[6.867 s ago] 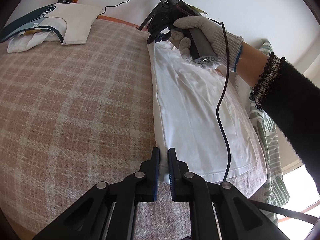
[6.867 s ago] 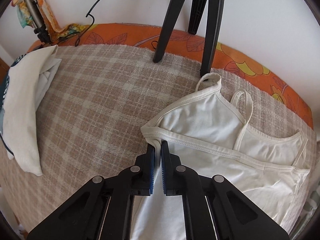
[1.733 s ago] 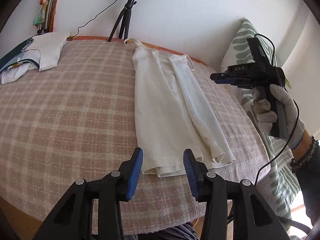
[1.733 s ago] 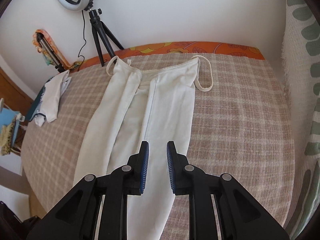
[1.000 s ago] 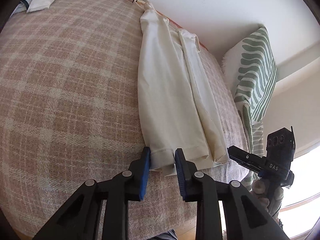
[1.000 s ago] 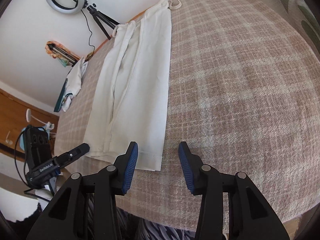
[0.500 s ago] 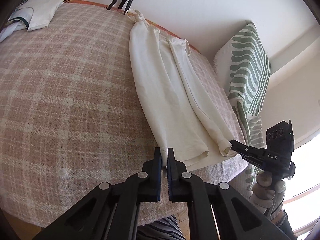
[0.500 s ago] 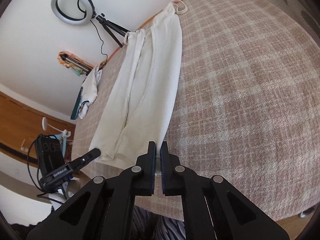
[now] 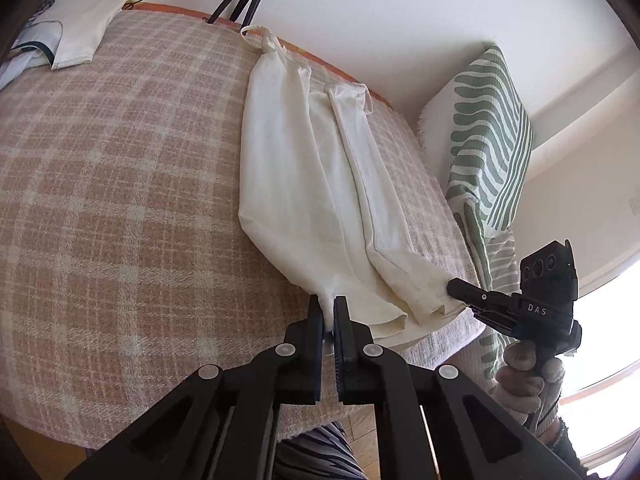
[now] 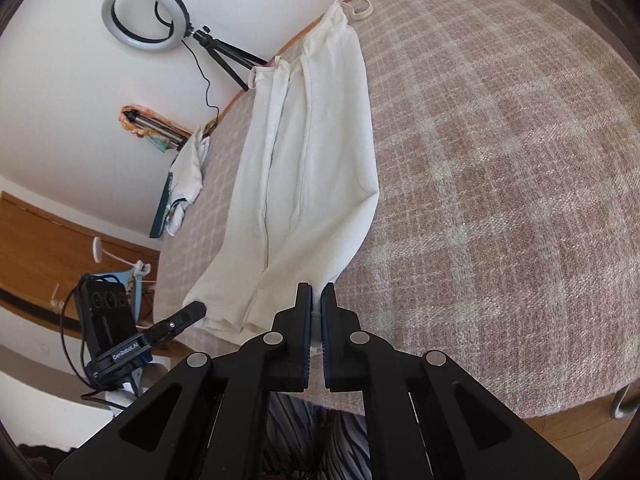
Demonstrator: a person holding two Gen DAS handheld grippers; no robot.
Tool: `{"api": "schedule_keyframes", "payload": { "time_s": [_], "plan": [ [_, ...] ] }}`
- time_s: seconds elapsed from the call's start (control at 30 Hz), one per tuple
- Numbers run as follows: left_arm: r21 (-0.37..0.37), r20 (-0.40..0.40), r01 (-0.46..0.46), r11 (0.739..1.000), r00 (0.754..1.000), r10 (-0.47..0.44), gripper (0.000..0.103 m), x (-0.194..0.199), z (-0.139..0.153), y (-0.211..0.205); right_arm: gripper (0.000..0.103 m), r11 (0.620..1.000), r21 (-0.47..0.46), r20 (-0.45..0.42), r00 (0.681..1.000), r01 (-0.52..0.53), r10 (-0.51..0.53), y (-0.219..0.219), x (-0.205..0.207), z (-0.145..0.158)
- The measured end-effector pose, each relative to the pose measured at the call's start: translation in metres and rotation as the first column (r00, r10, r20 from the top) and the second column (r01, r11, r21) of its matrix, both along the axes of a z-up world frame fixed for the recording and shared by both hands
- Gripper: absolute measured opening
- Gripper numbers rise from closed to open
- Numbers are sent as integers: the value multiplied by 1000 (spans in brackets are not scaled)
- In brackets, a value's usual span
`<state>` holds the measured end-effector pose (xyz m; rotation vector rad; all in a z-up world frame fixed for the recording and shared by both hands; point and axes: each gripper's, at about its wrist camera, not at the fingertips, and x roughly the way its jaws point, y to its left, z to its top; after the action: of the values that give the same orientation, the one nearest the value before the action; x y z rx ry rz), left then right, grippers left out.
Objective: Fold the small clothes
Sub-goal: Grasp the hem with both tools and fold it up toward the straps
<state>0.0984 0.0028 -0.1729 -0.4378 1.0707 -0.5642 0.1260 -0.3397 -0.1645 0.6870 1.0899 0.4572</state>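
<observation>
Left wrist view: the left tool (image 9: 328,312) rises from the bottom centre of the frame, its two black fingers closed to a narrow slit with a corner of hem pinched between them. That hem belongs to the cream-white strappy cotton garment (image 9: 316,184), folded lengthwise into a long strip that runs from the tool up to the upper middle of the frame. The garment lies on the pink-and-cream checked woven bedspread (image 9: 120,184), its near end raised off the cloth towards the tools. At right of centre the right tool (image 9: 454,283) reaches in from the right edge, its tip at the other hem corner. Behind it, at the right, stands a green-and-white striped cushion (image 9: 492,120). A pile of folded white clothes (image 9: 76,28) sits in the upper left corner.

Right wrist view: the right tool (image 10: 316,306) comes up from the bottom centre, fingers nearly together and gripping the hem corner of the cream-white garment (image 10: 308,152), which stretches away to the upper centre. The left tool (image 10: 196,309) shows at lower left, its tip on the opposite hem corner. A white ring light on a black tripod (image 10: 146,18) stands against the wall at upper left.
</observation>
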Motion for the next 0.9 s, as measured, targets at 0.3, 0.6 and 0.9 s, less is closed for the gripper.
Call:
{"api": "schedule_keyframes", "payload": {
  "time_s": [0.3, 0.6, 0.9],
  "plan": [
    [29, 62, -24, 999, 998, 22, 1, 54, 20, -13, 3, 999, -31, 56, 998, 40, -38, -2, 52, 20],
    [73, 32, -64, 995, 998, 61, 1, 101, -3, -18, 3, 989, -138, 5, 999, 43, -42, 7, 106, -2],
    [90, 16, -119, 989, 993, 118, 23, 119, -14, -12, 5, 965, -261, -32, 999, 29, -39, 14, 129, -12]
  ]
}}
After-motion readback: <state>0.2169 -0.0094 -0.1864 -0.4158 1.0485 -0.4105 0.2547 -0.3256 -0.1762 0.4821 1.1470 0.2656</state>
